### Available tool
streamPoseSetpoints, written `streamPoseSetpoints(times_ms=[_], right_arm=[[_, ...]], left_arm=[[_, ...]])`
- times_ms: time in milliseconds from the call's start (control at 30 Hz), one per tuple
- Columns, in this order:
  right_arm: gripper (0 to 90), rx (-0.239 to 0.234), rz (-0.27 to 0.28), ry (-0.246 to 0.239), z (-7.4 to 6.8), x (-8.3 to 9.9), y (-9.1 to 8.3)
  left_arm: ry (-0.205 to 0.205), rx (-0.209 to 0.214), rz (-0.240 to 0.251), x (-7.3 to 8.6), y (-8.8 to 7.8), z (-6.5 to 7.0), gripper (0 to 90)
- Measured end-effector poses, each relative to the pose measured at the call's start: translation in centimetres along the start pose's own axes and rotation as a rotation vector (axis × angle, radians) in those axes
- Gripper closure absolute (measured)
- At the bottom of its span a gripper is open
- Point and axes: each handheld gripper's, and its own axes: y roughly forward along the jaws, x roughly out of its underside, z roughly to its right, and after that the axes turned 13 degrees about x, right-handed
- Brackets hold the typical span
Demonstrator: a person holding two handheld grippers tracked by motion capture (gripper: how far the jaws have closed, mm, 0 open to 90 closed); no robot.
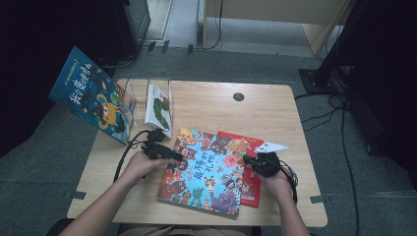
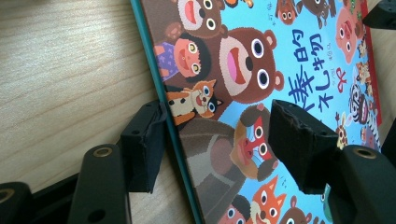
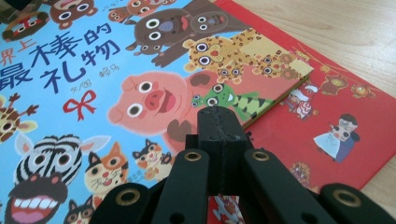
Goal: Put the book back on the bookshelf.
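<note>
Left gripper (image 2: pixel 212 140) straddles animal book (image 2: pixel 280 70) edge; right gripper (image 3: pixel 219 128) closed.

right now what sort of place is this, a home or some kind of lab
Most likely a lab or recording room, not a home. A bare wooden table stands on grey carpet, with cables trailing across the floor and dark equipment stands at the side. Picture books such as the blue animal book lie out like props.

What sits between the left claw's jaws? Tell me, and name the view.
The teal edge of the blue animal book lies inside the left claw, one jaw beside that edge, the other over the cover; the left gripper view shows this.
</note>
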Motion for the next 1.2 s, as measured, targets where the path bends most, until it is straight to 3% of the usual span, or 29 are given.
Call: streamPoseSetpoints(times_ms=[33, 100, 167, 233, 400, 567, 767, 967, 1200], right_arm=[[90.0, -0.002, 0.001, -0.007, 0.1, 0.1, -0.1], [90.0, 0.019, -0.056, -0.039, 0.0, 0.4, 0.0], [90.0, 0.015, -0.065, -0.002, 0.0, 0.5, -0.1], [90.0, 0.026, -0.060, -0.038, -0.2, 0.4, -0.1], [90.0, 0.033, -0.056, -0.044, -0.3, 0.5, -0.1], [90.0, 0.028, -0.056, -0.019, -0.3, 0.5, -0.1], [90.0, 0.026, -0.051, -0.009, -0.2, 0.6, 0.0], [90.0, 0.021, -0.050, 0.011, -0.2, 0.6, 0.0], [90.0, 0.016, -0.048, 0.024, -0.1, 0.7, 0.0]], left_arm=[[0.000, 0.001, 0.000, 0.0, 0.0, 0.0, 37.1], [-0.003, -0.002, -0.002, 0.0, 0.0, 0.1, 36.5], [-0.002, -0.005, -0.001, 0.0, 0.1, 0.1, 36.3], [0.000, -0.004, -0.004, -0.1, 0.1, 0.1, 36.4], [-0.034, 0.013, 0.006, -0.2, 0.0, -0.2, 39.3], [-0.050, -0.006, 0.007, -0.3, 0.0, -0.1, 44.1], [-0.053, -0.031, -0.026, -0.7, 0.0, 0.2, 45.8], [-0.086, 0.001, -0.005, -0.8, -0.6, 0.2, 47.5], [-0.078, 0.041, 0.031, -1.2, -1.9, 1.0, 48.5]])
